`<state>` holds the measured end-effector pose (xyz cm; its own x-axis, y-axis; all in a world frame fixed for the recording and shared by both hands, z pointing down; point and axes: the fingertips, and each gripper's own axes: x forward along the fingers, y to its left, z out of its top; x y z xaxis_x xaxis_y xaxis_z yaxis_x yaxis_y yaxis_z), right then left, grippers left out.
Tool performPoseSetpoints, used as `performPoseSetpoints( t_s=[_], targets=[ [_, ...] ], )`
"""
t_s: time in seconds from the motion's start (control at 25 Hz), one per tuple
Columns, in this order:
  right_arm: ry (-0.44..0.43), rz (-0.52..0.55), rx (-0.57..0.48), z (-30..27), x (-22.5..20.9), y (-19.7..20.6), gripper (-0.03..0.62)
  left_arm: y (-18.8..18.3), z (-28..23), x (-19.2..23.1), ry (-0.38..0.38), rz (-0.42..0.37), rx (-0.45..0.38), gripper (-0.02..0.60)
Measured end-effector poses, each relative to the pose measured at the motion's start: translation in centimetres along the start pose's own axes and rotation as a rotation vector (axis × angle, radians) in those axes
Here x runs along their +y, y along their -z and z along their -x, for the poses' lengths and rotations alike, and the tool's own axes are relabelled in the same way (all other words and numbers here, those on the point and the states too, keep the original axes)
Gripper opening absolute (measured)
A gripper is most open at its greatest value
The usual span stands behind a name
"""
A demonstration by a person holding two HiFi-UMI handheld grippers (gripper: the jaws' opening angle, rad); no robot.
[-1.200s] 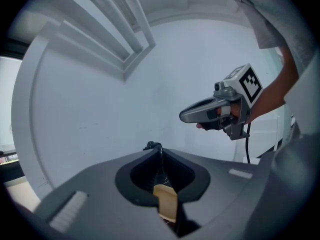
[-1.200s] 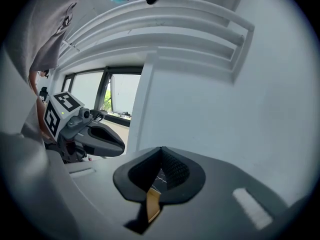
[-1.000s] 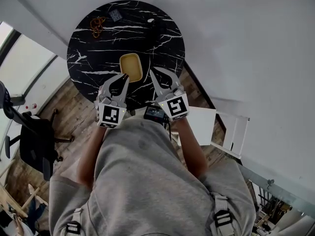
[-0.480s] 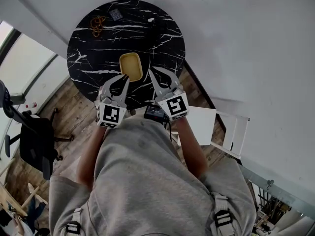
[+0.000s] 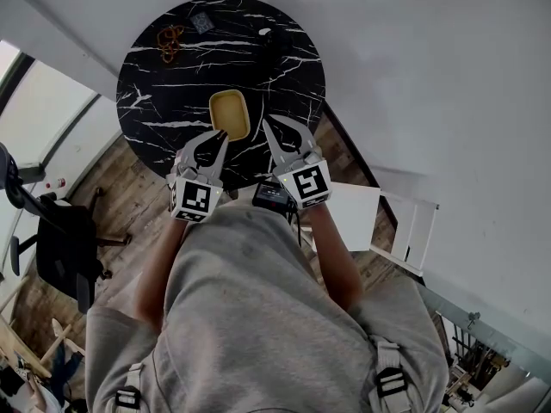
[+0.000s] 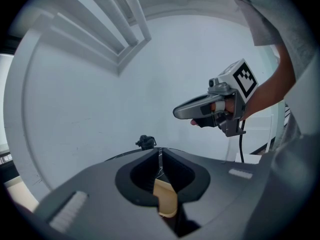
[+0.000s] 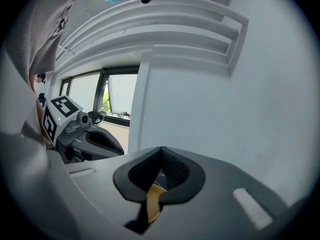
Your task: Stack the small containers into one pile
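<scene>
One small tan container [image 5: 229, 114] sits on the round black marble table [image 5: 172, 101], near its front edge; whether others are nested in it I cannot tell. My left gripper [image 5: 220, 134] hovers just in front of its near left corner, jaws shut and empty. My right gripper [image 5: 268, 122] is level with the container's right side, a small gap away, also shut and empty. In the left gripper view the container [image 6: 165, 196] shows through the gap behind the shut jaws [image 6: 159, 153], and the right gripper [image 6: 210, 106] hangs to the right. The right gripper view shows a sliver of the container [image 7: 152, 204].
At the table's far side lie a brown tangle [image 5: 170, 41], a small dark square [image 5: 202, 22], a white bit [image 5: 264, 33] and a dark object [image 5: 277, 48]. A black office chair [image 5: 56, 248] stands left, a white folding frame [image 5: 405, 226] right.
</scene>
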<state>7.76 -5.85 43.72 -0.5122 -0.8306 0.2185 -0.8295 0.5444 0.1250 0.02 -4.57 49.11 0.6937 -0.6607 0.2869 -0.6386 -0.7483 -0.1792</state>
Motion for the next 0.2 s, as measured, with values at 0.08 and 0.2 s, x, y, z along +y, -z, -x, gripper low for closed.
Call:
performPoseSetpoints(
  t_s=[0.08, 0.2],
  targets=[
    [0.003, -0.008, 0.001, -0.04, -0.17, 0.23, 0.011, 0.35, -0.21, -0.09, 0.005, 0.001, 0.011, 0.019],
    [0.003, -0.012, 0.008, -0.13, -0.27, 0.56, 0.011, 0.86, -0.51, -0.24, 0.016, -0.001, 0.029, 0.020]
  ],
)
